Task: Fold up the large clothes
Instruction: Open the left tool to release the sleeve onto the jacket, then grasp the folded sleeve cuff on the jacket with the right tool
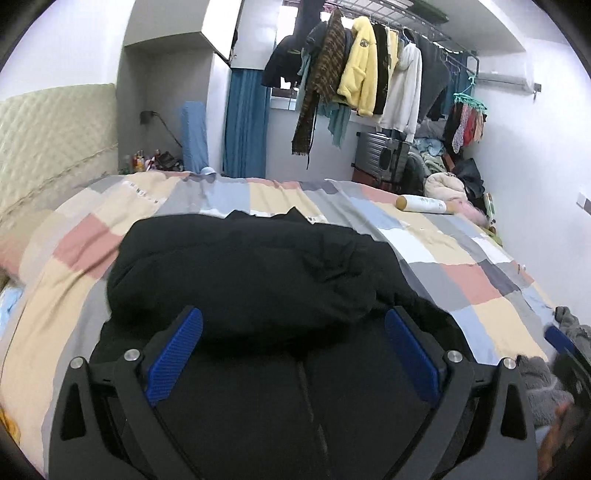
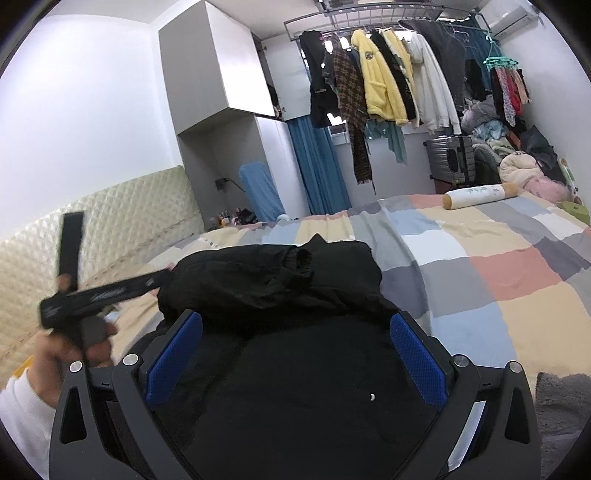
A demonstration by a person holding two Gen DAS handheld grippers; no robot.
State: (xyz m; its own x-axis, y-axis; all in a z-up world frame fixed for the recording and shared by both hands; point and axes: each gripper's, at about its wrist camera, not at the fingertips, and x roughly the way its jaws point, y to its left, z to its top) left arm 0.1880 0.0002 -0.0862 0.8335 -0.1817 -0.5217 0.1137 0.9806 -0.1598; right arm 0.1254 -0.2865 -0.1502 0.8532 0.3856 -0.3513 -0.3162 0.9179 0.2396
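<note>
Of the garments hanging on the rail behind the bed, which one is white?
The white hooded top, hanging just right of the yellow fleece jacket. The others on the rail are dark, checked brown, teal or yellow.

Black claws (image 1: 293, 323), blue ribbed pads (image 2: 417, 360), white sleeve (image 2: 22, 413)

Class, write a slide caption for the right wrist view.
Open right gripper above a partly folded black garment on the patchwork bedspread.

Both wrist views look forward and slightly down, close over the black garment (image 1: 251, 266) on the bed (image 1: 443, 258), sharing the clothes rail (image 2: 388, 74).
</note>
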